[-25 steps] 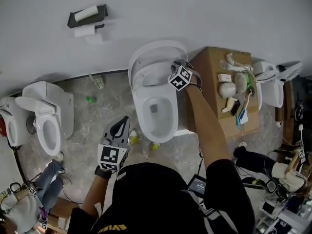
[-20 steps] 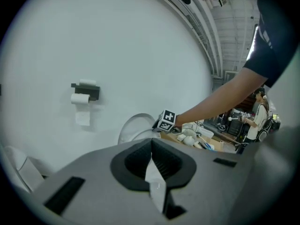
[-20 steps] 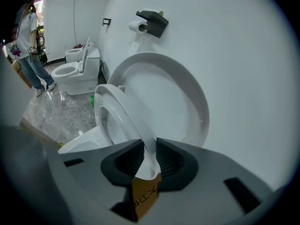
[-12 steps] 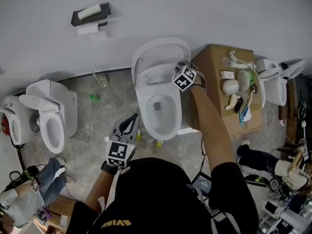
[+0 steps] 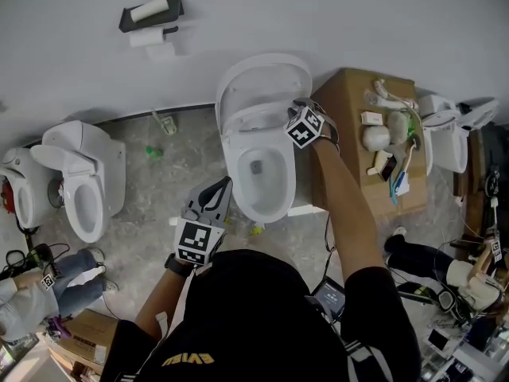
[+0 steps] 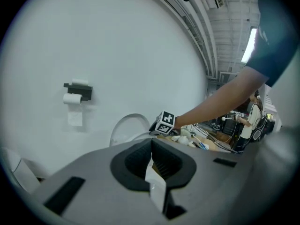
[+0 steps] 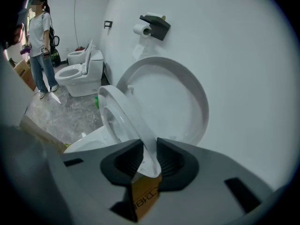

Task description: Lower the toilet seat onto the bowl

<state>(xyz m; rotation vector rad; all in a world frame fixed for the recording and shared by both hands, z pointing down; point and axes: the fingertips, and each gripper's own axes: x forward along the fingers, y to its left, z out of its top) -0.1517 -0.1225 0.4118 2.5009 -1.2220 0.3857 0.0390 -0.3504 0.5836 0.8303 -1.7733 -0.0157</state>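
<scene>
A white oval toilet seat (image 7: 119,118) stands half raised over the bowl (image 5: 262,212), its long axis tilted steeply up from the hinge, leaning off the upright lid (image 7: 176,97). The right gripper (image 7: 150,159) pinches the seat's rim. The left gripper's (image 6: 152,165) jaws are together, with nothing between them.

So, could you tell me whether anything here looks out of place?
Loose litter on the floor: a green scrap left of the toilet, yellowish bits at its base. The toilet seat stands tilted only because the right gripper clamps its rim.
</scene>
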